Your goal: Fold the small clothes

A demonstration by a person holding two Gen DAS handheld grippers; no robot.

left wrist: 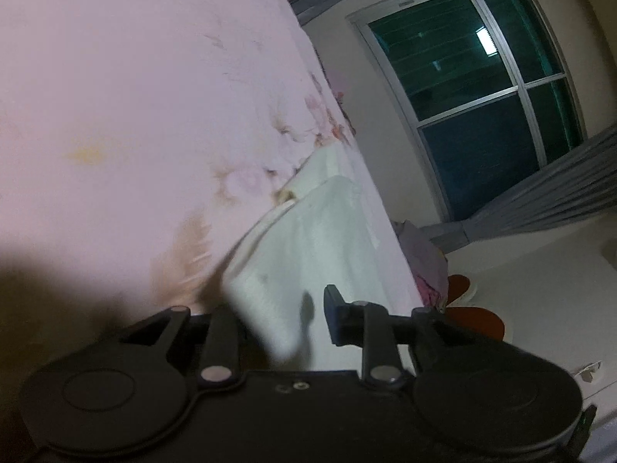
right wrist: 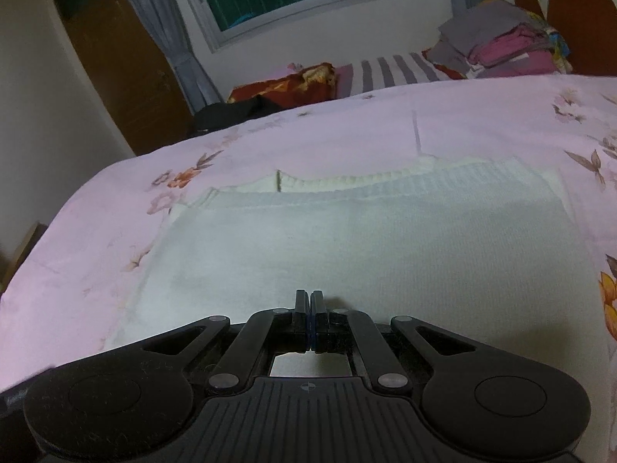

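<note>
A white knitted garment (right wrist: 347,239) lies flat on the pink floral bedsheet (right wrist: 96,223), with its ribbed hem at the far side. My right gripper (right wrist: 310,297) hovers over the garment's near part, shut with nothing between its pads. In the left wrist view the picture is rolled. A blurred corner of the white garment (left wrist: 308,239) drapes over my left gripper (left wrist: 293,308) and hides its left finger. The jaws stand narrowly apart, and a gap shows between the cloth and the right finger (left wrist: 335,316).
A pile of folded grey and magenta clothes (right wrist: 509,46) sits at the far right by the headboard (right wrist: 578,11). A red-orange cloth (right wrist: 293,83), a striped cloth (right wrist: 393,69) and a dark garment (right wrist: 231,114) lie beyond the bed's far edge. A brown door (right wrist: 123,61) and a window (left wrist: 482,88) stand behind.
</note>
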